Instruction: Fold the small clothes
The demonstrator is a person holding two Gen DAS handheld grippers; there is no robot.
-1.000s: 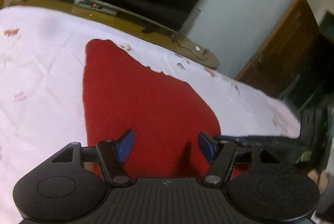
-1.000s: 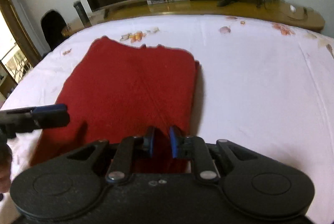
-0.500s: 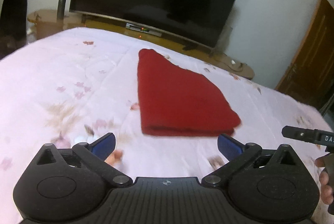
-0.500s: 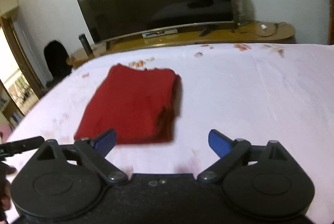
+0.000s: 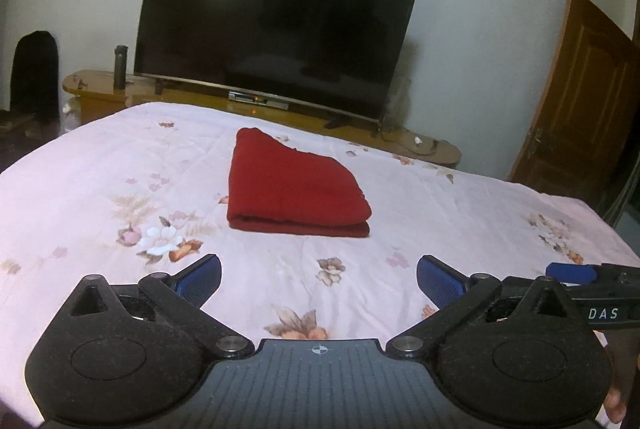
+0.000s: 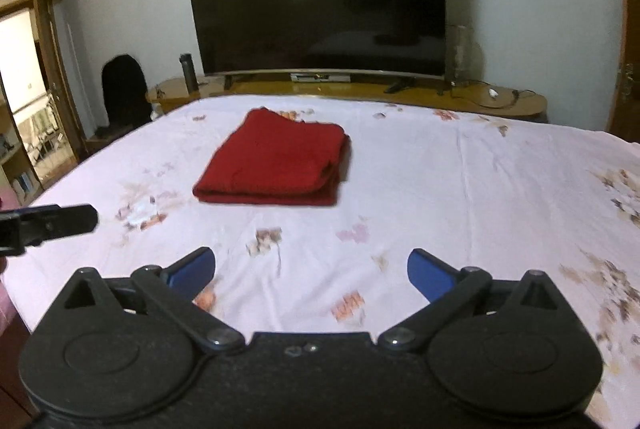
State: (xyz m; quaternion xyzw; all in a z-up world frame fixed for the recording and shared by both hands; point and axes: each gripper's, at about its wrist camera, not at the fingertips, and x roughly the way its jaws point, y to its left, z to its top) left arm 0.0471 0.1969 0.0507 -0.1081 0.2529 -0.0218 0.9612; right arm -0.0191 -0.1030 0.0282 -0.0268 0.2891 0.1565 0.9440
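Note:
A red cloth (image 5: 292, 185) lies folded flat in a neat rectangle on the white floral bedsheet (image 5: 100, 169); it also shows in the right wrist view (image 6: 276, 161). My left gripper (image 5: 318, 275) is open and empty, held well back from the cloth above the bed's near part. My right gripper (image 6: 310, 269) is open and empty too, at a similar distance. One finger of the right gripper (image 5: 568, 273) shows at the right edge of the left wrist view. The left gripper's finger (image 6: 52, 221) shows at the left edge of the right wrist view.
A large dark TV (image 5: 276, 25) stands on a low wooden bench (image 5: 432, 149) beyond the bed's far edge. A dark bottle (image 5: 120, 67) stands on the bench's left end. A wooden door (image 5: 576, 109) is at the right. A dark chair (image 6: 122, 89) stands left.
The right gripper was shut on the cloth's near edge; it let go. Both grippers opened wide and pulled back and up from the cloth, which now lies folded alone.

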